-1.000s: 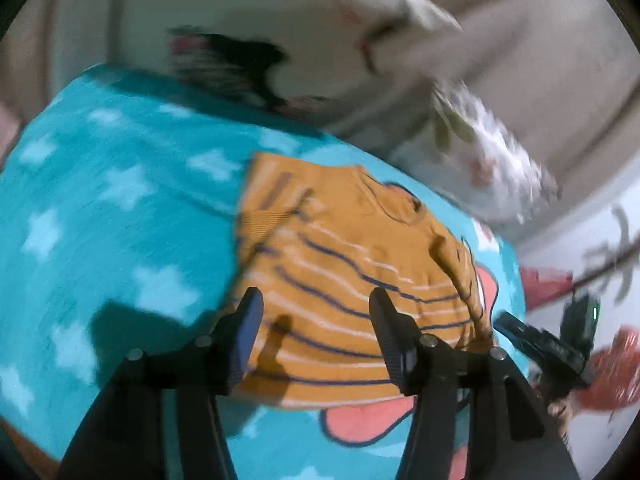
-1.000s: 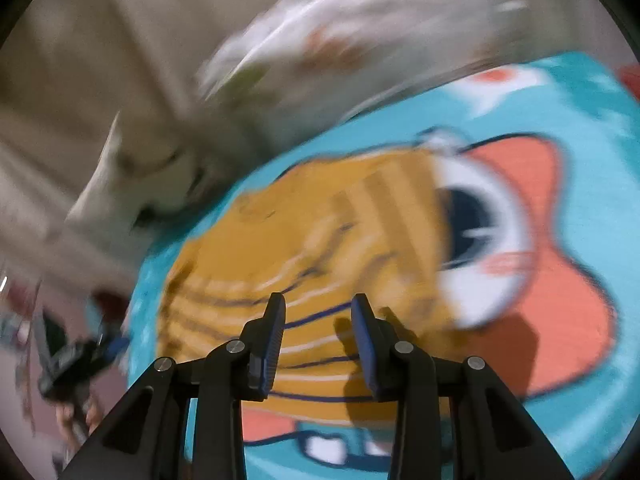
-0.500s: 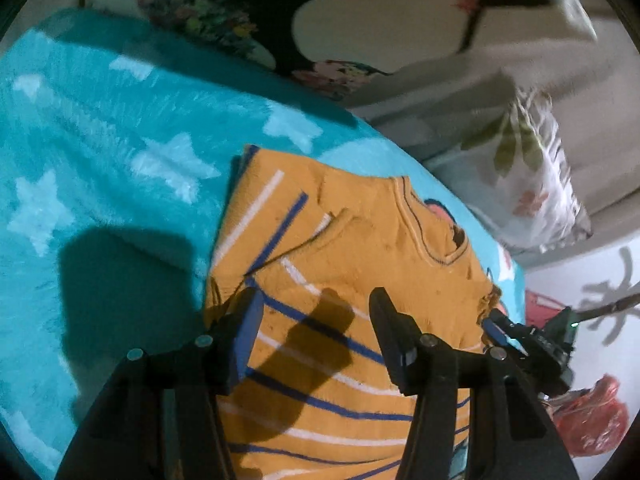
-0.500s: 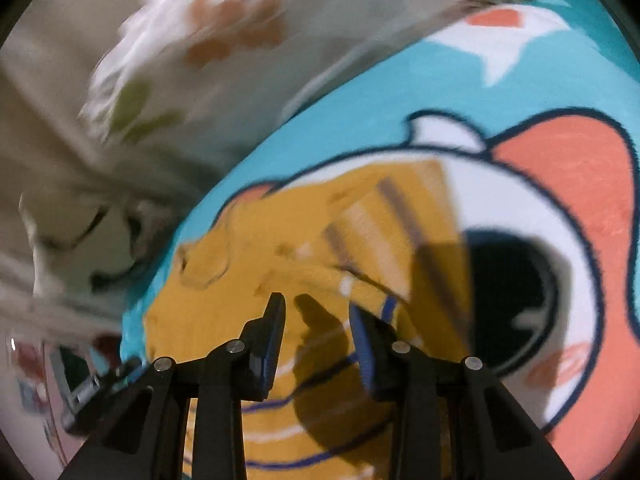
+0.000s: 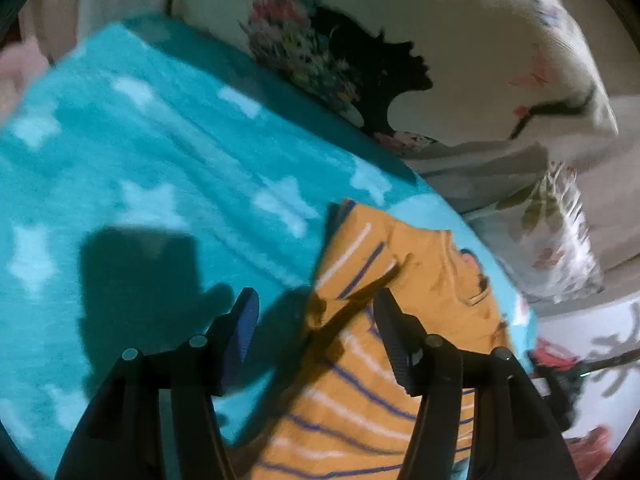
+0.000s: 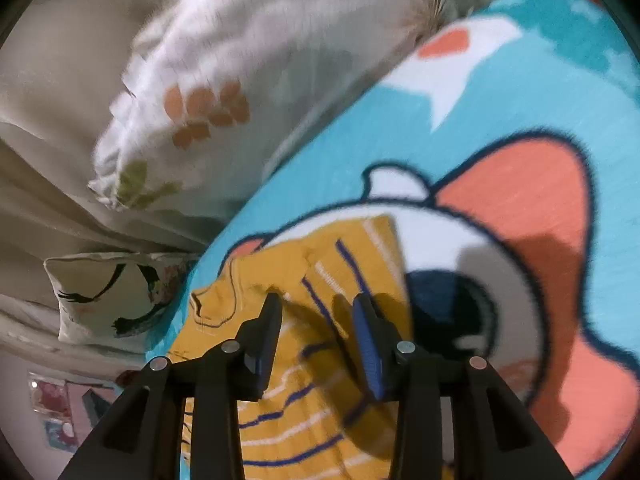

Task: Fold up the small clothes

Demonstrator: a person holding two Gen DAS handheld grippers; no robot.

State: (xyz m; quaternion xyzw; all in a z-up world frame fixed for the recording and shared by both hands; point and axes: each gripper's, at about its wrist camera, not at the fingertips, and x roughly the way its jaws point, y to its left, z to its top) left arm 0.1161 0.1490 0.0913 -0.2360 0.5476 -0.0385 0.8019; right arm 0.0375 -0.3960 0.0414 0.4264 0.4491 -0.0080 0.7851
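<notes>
A small mustard sweater (image 5: 432,288) with navy and white stripes lies flat on a teal blanket (image 5: 160,184) printed with stars and a cartoon. My left gripper (image 5: 316,304) hovers over the sweater's left shoulder edge. Its jaws are opening, with one finger above the blanket and the other above the cloth, and nothing is pinched. In the right wrist view the sweater (image 6: 360,240) shows its neckline at the left. My right gripper (image 6: 318,304) hangs over the sweater's right shoulder near a folded sleeve, its jaws opening with no cloth gripped.
A floral pillow (image 5: 440,60) and a leaf-print pillow (image 5: 552,232) lie along the blanket's far edge. In the right wrist view a white pillow (image 6: 240,60) and a pillow (image 6: 108,292) with black line drawings lie beyond the blanket (image 6: 480,120). A dark device (image 5: 560,380) with a green light shows at the right.
Both grippers have travelled from the sweater's lower body up to its shoulders and sunk closer. The left one slid sideways, so one finger now hangs over the blanket. Both pairs of jaws stand slightly wider.
</notes>
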